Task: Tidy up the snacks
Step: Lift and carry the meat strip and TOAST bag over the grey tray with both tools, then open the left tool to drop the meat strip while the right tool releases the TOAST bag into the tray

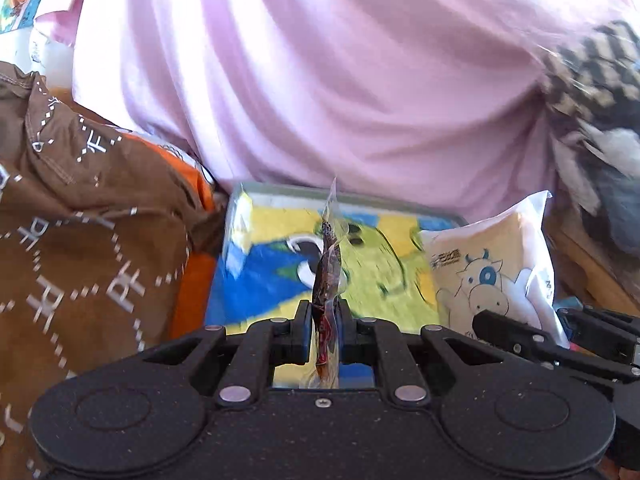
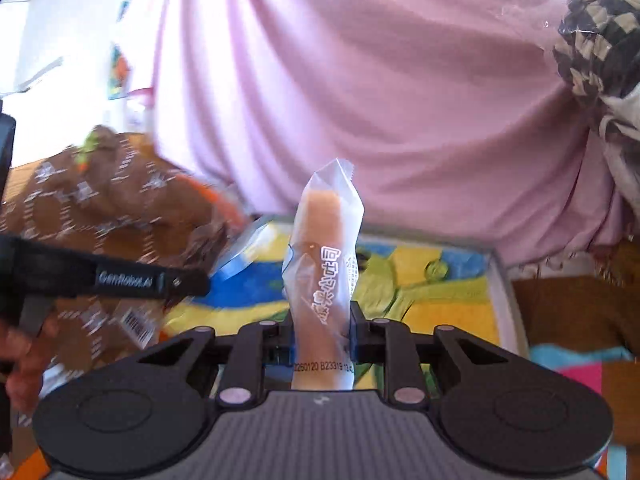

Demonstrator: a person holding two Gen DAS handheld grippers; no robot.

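Observation:
My left gripper (image 1: 326, 314) is shut on a thin dark red snack packet (image 1: 328, 268), seen edge-on and standing upright. Behind it lies a flat box (image 1: 360, 195) with a yellow, blue and green cartoon print. To the right, a white bread packet with a cow drawing (image 1: 488, 276) hangs over the box's right end. My right gripper (image 1: 536, 324) is shut on it. In the right wrist view that gripper (image 2: 322, 320) holds the same bread packet (image 2: 324, 256) upright above the box (image 2: 502, 280). The left gripper (image 2: 196, 280) reaches in from the left.
A brown bag with white lettering (image 1: 80, 220) lies left of the box, over something orange (image 1: 196, 280). Pink cloth (image 1: 320, 80) fills the background. A checked cloth (image 2: 600, 40) sits at the upper right. A hand (image 2: 20, 360) shows at the lower left.

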